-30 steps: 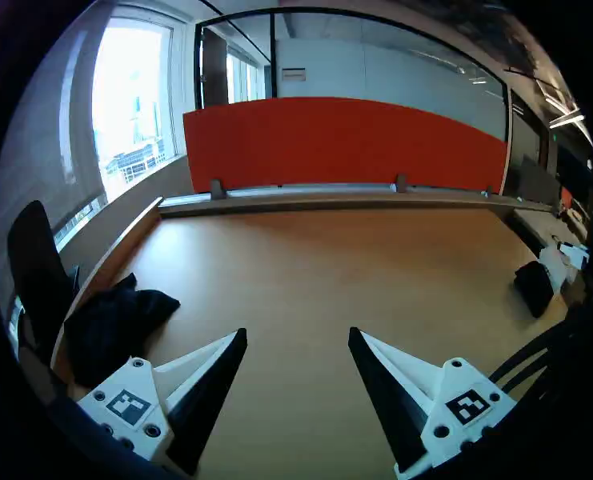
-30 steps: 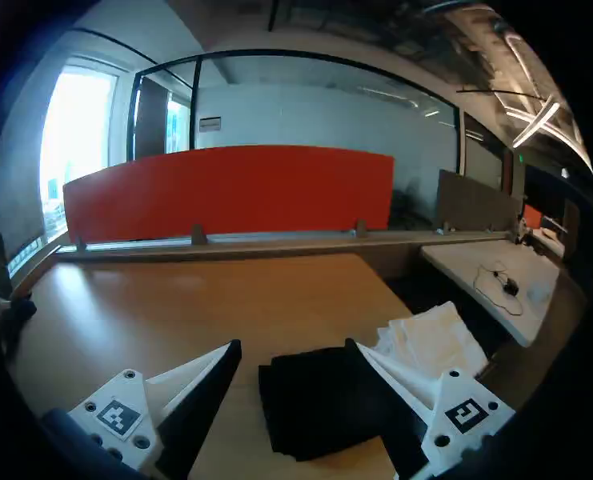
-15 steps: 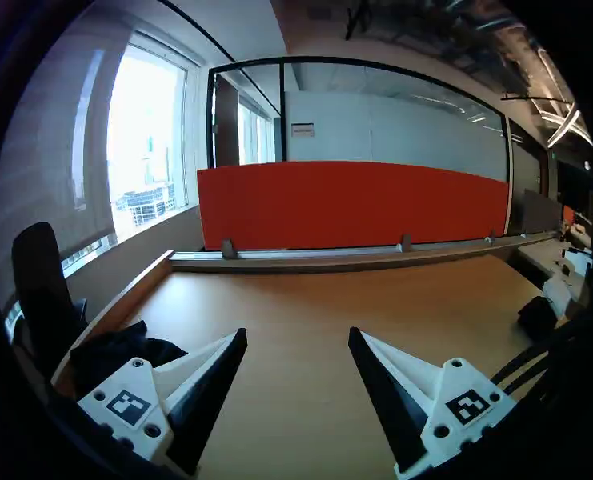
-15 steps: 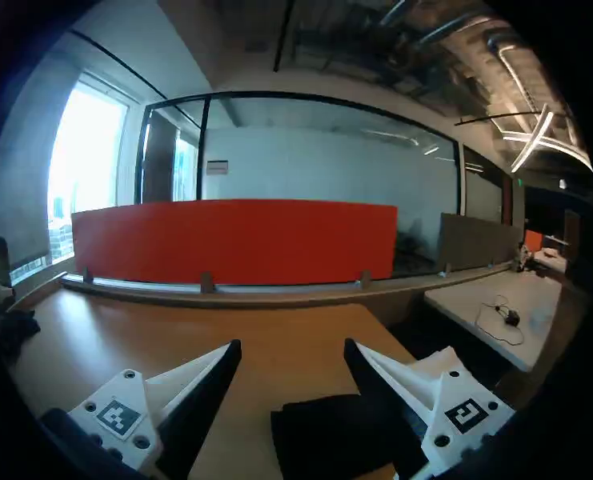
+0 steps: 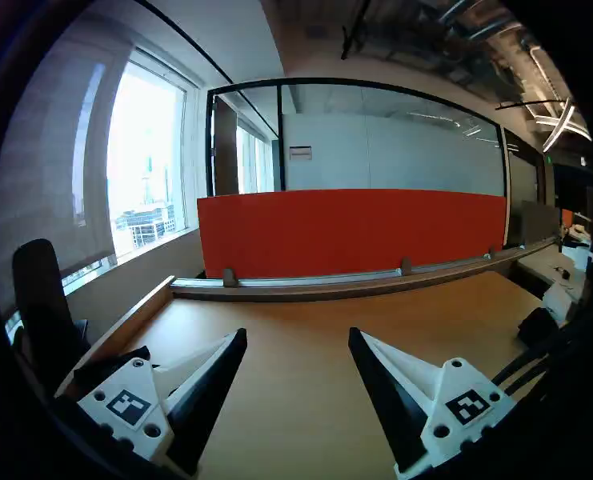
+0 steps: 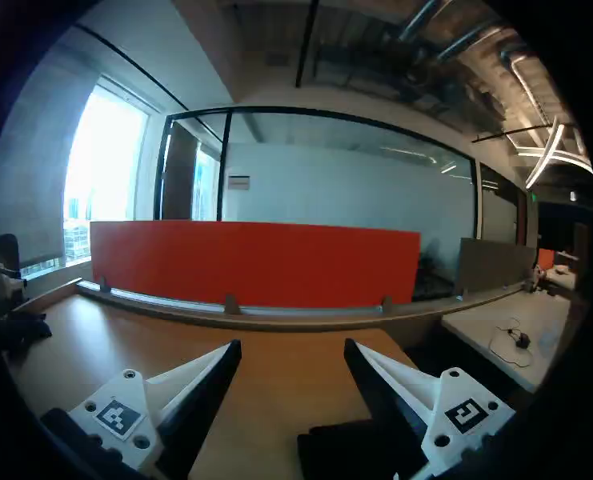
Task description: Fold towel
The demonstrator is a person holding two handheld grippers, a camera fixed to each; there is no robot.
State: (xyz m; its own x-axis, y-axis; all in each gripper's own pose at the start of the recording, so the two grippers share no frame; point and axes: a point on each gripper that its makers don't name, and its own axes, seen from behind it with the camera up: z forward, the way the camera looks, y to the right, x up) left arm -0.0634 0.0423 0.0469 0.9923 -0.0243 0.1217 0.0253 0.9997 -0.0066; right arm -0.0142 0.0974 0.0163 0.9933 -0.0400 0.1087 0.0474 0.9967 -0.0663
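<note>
- Left gripper [image 5: 296,332] hangs over the wooden bench [image 5: 320,320]; its fingers stand wide apart with nothing between them but bare wood
- Low on the left of the left gripper view, a dark crumpled cloth [image 5: 96,372] lies at the bench's edge, partly hidden behind the near finger; a black chair [image 5: 44,308] stands just beyond that edge
- Straight ahead, an orange divider [image 5: 352,232] runs along the far side of the bench; bright windows [image 5: 148,184] on the left, a glass wall behind
- Far right of that view, a small dark lump [image 5: 536,324] sits near the bench's edge with something white [image 5: 558,302] just beside it; too small to tell what they are
- Right gripper [image 6: 292,344] also has its fingers spread wide, gripping nothing
- The black folded towel [image 6: 328,452] lies flat on the bench at the very bottom of the right gripper view, low between the two fingers and partly covered by the right-hand one; I cannot tell whether that finger touches it
- Off to the right, a white desk [image 6: 488,328] carries a dark cable [image 6: 516,340]; a strip light [image 6: 556,148] glows overhead
</note>
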